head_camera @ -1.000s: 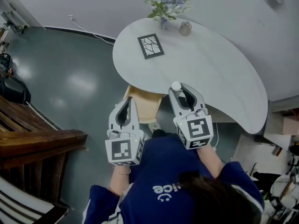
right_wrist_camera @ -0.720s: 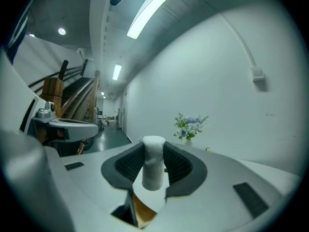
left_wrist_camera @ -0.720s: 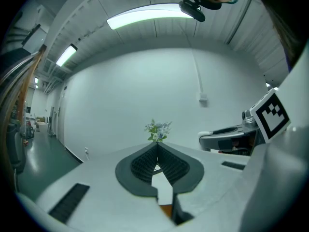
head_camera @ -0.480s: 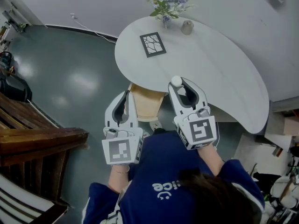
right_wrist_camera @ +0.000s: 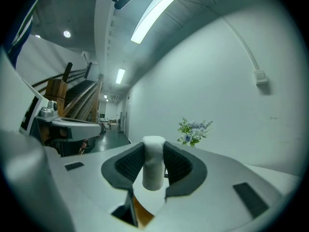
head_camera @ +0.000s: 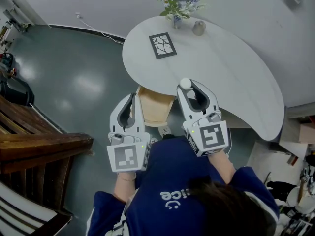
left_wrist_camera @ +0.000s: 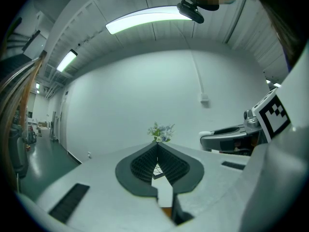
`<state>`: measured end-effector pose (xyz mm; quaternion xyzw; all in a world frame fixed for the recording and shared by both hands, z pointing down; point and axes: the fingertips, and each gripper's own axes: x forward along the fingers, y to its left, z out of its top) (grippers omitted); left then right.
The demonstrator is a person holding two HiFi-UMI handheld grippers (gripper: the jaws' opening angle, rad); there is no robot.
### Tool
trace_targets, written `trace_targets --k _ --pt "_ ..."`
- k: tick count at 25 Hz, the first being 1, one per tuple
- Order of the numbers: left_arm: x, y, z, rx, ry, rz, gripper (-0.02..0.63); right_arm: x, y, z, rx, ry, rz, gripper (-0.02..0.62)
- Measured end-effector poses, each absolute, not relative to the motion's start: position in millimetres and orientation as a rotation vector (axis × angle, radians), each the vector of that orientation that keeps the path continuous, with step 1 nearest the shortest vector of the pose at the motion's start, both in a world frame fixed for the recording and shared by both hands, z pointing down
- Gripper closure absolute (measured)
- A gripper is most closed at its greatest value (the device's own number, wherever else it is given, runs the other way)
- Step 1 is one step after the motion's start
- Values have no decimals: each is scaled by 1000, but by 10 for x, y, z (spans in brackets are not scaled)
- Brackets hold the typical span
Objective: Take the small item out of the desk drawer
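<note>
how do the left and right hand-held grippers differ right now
The right hand-held gripper is shut on a small white cylinder; the left hand-held gripper is shut with nothing between its jaws. The right one's tip lies over the table edge; the left one's is off the table, beside the open drawer. Both are white and point toward the table.
</note>
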<state>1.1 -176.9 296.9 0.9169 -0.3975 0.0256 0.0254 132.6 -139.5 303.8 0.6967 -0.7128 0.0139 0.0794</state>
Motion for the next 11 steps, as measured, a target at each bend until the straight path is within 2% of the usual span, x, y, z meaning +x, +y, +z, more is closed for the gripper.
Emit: trace_targets --k 11 --pt "-54 -1807 2938 2832 -1261 86 603 1288 -1402 3013 2093 -2143 28 463"
